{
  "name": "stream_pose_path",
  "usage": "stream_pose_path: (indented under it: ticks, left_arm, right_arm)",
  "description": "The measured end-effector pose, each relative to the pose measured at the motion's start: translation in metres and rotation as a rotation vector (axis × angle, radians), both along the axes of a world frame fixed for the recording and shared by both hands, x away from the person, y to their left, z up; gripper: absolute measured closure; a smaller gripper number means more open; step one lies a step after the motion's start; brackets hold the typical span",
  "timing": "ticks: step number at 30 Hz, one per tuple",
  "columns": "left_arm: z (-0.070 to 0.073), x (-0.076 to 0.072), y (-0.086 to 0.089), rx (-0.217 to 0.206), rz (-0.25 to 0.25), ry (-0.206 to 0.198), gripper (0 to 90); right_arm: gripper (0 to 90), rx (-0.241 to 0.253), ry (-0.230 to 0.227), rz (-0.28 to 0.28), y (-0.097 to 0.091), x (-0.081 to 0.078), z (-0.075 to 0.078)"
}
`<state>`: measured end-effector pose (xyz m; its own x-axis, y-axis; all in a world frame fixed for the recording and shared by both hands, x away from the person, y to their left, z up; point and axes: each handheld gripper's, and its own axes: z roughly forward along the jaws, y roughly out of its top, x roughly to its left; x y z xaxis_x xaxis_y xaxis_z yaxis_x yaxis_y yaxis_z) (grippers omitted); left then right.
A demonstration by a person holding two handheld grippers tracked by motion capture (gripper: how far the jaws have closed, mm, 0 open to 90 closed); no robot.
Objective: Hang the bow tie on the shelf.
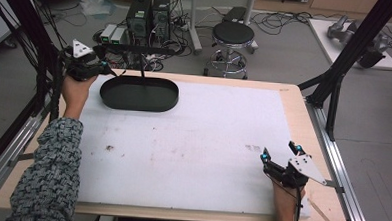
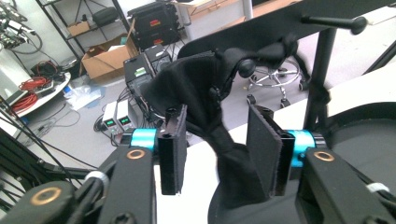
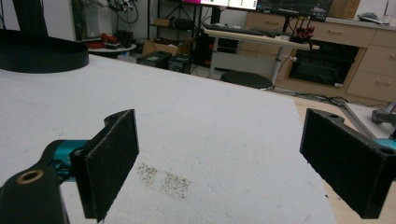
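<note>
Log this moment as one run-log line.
left gripper: open, jaws around hanging black cloth | right gripper: open, empty, low over white mat | black tray: far left

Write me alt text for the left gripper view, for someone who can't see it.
A black cloth hangs from a black stand between the open fingers of the left gripper, touching neither as far as I can tell. Behind it are a white table edge, a dark oval tray, a stool and computer towers on the floor.
</note>
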<state>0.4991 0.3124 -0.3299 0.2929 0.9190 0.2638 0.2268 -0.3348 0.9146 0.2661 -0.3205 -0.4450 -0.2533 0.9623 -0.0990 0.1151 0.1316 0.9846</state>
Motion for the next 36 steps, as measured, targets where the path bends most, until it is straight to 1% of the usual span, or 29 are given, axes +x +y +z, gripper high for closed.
stream_pose_path:
  ticks: [5, 6, 7, 11, 12, 13, 17, 19, 20, 22, 25, 26, 29, 31, 33, 36]
  left_arm:
    - [0.007, -0.013, 0.002, -0.011, 0.003, -0.030, 50.5]
    - [0.011, -0.018, 0.003, -0.013, 0.003, -0.038, 50.1]
    - [0.011, -0.018, 0.003, -0.013, 0.003, -0.038, 49.2]
    - [0.021, -0.030, 0.005, -0.016, -0.002, -0.059, 47.5]
    - [0.026, -0.037, 0.006, -0.016, 0.001, -0.069, 46.4]
    - [0.026, -0.037, 0.006, -0.016, 0.001, -0.069, 46.0]
    - [0.032, -0.049, 0.005, -0.031, -0.010, -0.079, 44.9]
    - [0.034, -0.056, 0.004, -0.034, -0.019, -0.083, 41.0]
    - [0.034, -0.060, 0.003, -0.035, -0.024, -0.087, 41.0]
    - [0.034, -0.068, 0.000, -0.032, -0.028, -0.091, 37.4]
    - [0.033, -0.081, -0.003, -0.018, -0.049, -0.090, 35.8]
    - [0.033, -0.085, -0.004, -0.015, -0.055, -0.094, 34.0]
    - [0.030, -0.099, -0.006, -0.036, -0.069, -0.104, 32.1]
    - [0.026, -0.107, -0.007, -0.049, -0.077, -0.104, 29.8]
    - [0.023, -0.116, -0.007, -0.058, -0.082, -0.103, 28.3]
    - [0.016, -0.131, -0.007, -0.086, -0.085, -0.109, 27.5]
  right_arm:
    - [10.7, 0.003, -0.003, 0.010, 0.000, 0.000, 0.000]
    - [10.7, 0.003, -0.006, 0.014, 0.000, 0.000, 0.000]
    - [10.7, 0.004, -0.006, 0.016, 0.000, 0.000, 0.000]
    - [10.7, 0.007, -0.007, 0.024, 0.000, 0.000, 0.000]
    - [10.7, 0.007, -0.010, 0.024, -0.001, 0.000, 0.000]
    - [10.7, 0.007, -0.010, 0.024, -0.001, 0.000, 0.000]
    - [10.7, 0.018, -0.008, 0.028, -0.001, 0.000, 0.000]
    - [10.7, 0.011, -0.003, 0.040, 0.000, 0.001, 0.000]
    - [10.7, 0.011, -0.003, 0.040, 0.000, 0.001, 0.000]
    - [10.7, 0.002, 0.002, 0.054, 0.001, 0.003, 0.000]
    - [10.7, -0.004, -0.003, 0.067, 0.002, 0.004, 0.000]
    - [10.7, 0.000, 0.005, 0.077, 0.003, 0.004, 0.000]
    - [10.7, -0.006, 0.008, 0.086, 0.003, 0.004, 0.000]
    - [10.7, -0.009, 0.008, 0.089, 0.004, 0.004, 0.000]
    - [10.7, -0.002, 0.006, 0.089, 0.004, 0.004, 0.000]
    - [10.7, 0.000, 0.002, 0.089, 0.003, 0.003, 0.000]
